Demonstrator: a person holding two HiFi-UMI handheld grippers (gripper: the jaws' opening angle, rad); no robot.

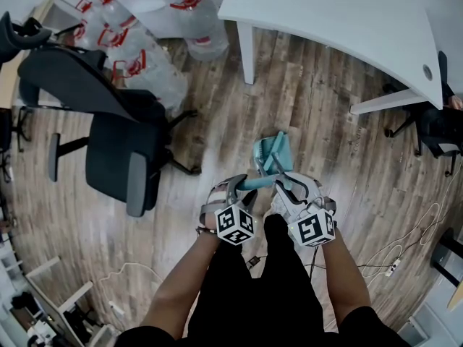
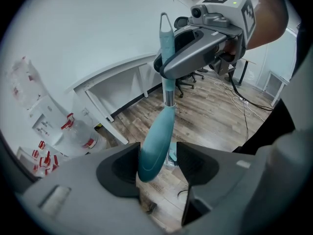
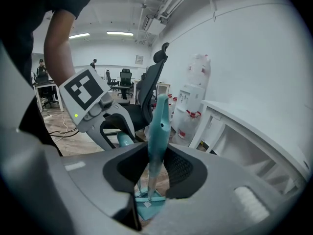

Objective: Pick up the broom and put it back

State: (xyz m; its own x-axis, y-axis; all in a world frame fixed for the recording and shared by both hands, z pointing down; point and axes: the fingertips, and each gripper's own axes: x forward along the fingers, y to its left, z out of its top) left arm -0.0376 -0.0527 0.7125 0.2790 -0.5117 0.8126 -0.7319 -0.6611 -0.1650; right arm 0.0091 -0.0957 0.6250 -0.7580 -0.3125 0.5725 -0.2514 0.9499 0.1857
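Observation:
A teal dustpan (image 1: 273,154) stands on the wood floor just ahead of me, with the broom's head (image 3: 148,200) in it. My left gripper (image 1: 244,186) is shut on the thick teal end of the dustpan handle (image 2: 155,146), which leans against the left pad. My right gripper (image 1: 284,181) is shut on the slim teal broom handle (image 3: 159,124), held upright. A silver rod (image 3: 152,177) runs from it down to the pan. In the left gripper view the right gripper (image 2: 168,62) clasps the broom handle (image 2: 166,38) below its hanging loop. In the right gripper view the left gripper (image 3: 115,131) sits low on the left.
A black office chair (image 1: 119,143) stands to the left. Several large water bottles (image 1: 145,42) are stacked behind it. A white desk (image 1: 347,20) spans the top right, its leg (image 1: 246,49) close to the dustpan. Cables (image 1: 391,255) trail on the floor at right, near another chair (image 1: 434,125).

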